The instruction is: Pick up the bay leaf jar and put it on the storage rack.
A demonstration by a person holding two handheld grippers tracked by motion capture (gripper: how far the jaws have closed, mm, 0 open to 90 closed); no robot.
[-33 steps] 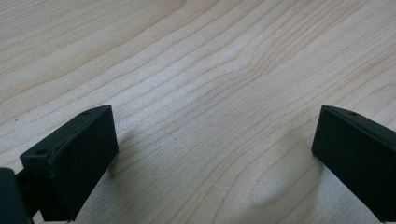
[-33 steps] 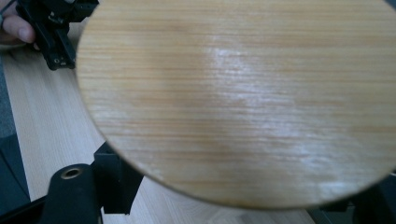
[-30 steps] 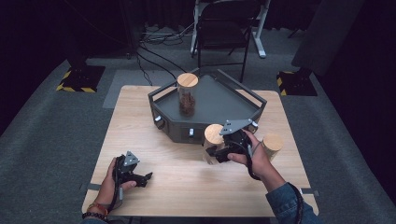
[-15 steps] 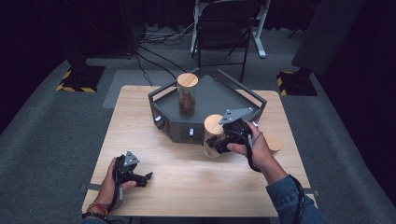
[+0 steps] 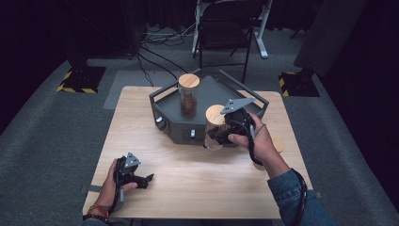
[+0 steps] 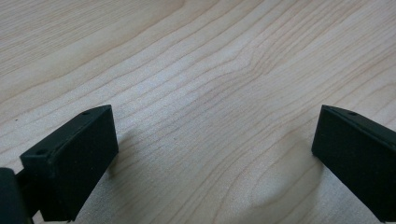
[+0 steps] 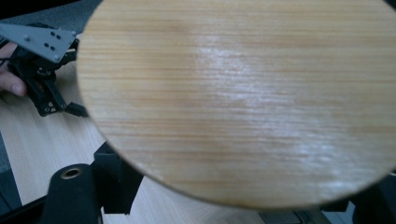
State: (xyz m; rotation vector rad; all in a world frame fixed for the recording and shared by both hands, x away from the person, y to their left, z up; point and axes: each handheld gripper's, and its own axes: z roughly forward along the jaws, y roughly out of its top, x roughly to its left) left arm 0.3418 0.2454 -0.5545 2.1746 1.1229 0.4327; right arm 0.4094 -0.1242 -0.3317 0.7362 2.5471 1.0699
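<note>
Currently my right hand-held gripper (image 5: 225, 134) has a clear jar with a wooden lid (image 5: 215, 127) clamped around its body, held at the front edge of the dark grey tray (image 5: 162, 101), just beside its front wall. A second lidded jar (image 5: 188, 94) with dark contents stands upright inside the tray.

Risks, as I judge them:
- The jar base could catch the tray's front wall if I carry it in too low; that would tip it or jolt the grip.
- A smooth, round jar wall may slip in the jaws if I tilt the hand.
- Setting it down too near the second jar could knock that one over.

In the right gripper view the lid (image 7: 243, 93) sits close before the camera, so the contact of the jaws on the jar wall is hidden there.

My left hand-held gripper (image 5: 136, 178) rests low on the worktop (image 5: 141, 127), well apart from the tray, jaws spread wide over bare wood, holding nothing.
</note>
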